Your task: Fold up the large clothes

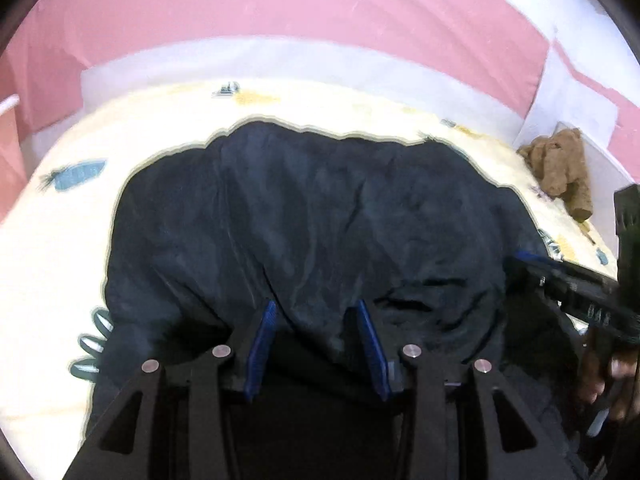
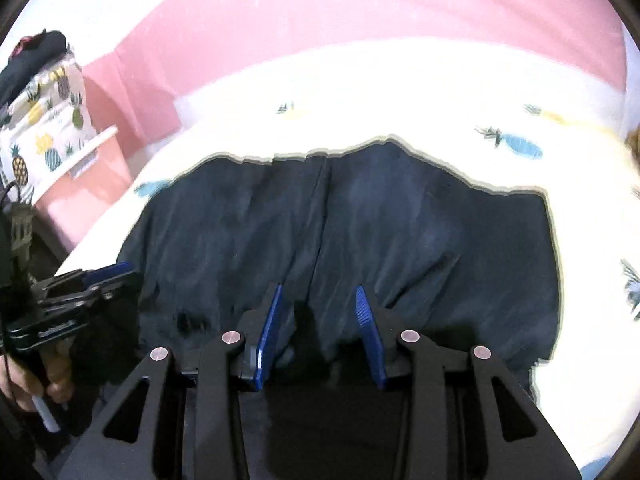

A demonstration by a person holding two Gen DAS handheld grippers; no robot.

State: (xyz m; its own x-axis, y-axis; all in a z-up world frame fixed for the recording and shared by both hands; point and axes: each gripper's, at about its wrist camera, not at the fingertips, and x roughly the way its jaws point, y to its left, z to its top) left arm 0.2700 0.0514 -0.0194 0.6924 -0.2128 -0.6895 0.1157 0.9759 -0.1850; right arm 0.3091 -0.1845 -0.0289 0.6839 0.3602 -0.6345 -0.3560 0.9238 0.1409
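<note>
i see the large dark navy garment of thin, wrinkled fabric (image 1: 312,216) spread across the cream bedsheet printed with blue and yellow pineapples (image 1: 60,216); its far edge lies in a wavy line short of the sheet's far side, and the near part bunches up under both of my tools.

my left gripper (image 1: 316,308) sits low over the near edge of the cloth, its blue ribbed pads (image 1: 260,352) standing well apart, with a raised ridge of the fabric running up between them; the pads do not press it from either side. from the right wrist view this same tool shows at the left edge, at the garment's near left corner, held in a hand (image 2: 24,380); there i cannot tell how far its pads stand apart.

my right gripper (image 2: 318,292) is likewise spread wide above the garment's near edge, a central seam (image 2: 320,216) running away from it, cloth lying loose between the pads (image 2: 368,340). in the left wrist view it shows at the right border, over the garment's right side.

a brown plush toy (image 1: 560,168) lies on the sheet's far right corner, apart from the garment. a pink wall (image 2: 360,12) rises behind the bed, and a pineapple-print cloth (image 2: 44,120) hangs at the left over pink furniture.
</note>
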